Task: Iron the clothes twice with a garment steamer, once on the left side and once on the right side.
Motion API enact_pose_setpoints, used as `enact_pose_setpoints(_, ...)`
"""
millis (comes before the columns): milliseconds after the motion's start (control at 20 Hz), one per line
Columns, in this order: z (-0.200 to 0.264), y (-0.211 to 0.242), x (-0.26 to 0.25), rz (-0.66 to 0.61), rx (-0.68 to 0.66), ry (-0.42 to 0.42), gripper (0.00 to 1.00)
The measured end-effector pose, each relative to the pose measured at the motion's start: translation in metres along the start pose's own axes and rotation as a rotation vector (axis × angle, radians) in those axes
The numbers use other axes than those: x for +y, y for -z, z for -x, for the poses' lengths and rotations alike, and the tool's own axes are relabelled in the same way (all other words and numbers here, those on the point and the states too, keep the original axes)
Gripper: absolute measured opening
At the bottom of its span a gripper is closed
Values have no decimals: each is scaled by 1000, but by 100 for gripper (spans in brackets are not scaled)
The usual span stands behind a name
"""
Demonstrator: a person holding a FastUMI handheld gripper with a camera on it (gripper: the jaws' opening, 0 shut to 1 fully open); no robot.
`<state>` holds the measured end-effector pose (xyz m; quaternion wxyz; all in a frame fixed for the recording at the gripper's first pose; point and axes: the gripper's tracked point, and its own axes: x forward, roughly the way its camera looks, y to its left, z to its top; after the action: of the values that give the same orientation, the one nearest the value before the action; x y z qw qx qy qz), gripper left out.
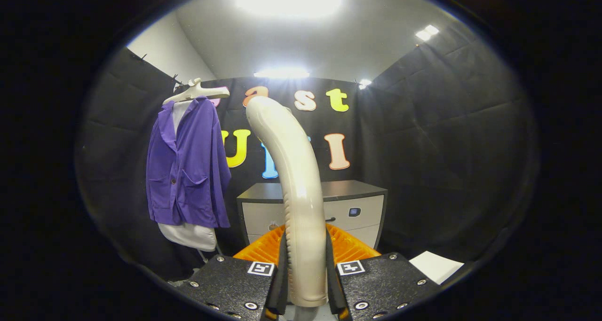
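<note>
Now gripper (305, 283) fingers clamped on steamer handle (294, 180), upright; purple jacket (188, 170) well beyond, left.

Gripper camera faces forward over jaws toward booth's back wall (423, 137).

One hand-held gripper (305, 283), with two fingers pressed against either side of one garment steamer (291, 170). One purple jacket (188, 166) hangs on one hanger (197, 91), over one white garment (188, 235) that shows below its hem. One cabinet (348, 203) stands beyond, with two drawer fronts visible. Two square markers sit on the gripper, one (261, 268) on each side (350, 267). One white sheet (435, 266) lies off to the right. Four ceiling lights can be counted.
</note>
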<state>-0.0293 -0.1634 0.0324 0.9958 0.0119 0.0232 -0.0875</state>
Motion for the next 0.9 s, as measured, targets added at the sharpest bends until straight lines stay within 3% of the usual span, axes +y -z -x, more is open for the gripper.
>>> enact_pose_setpoints(900,7,2,24,30,21,-4,34)
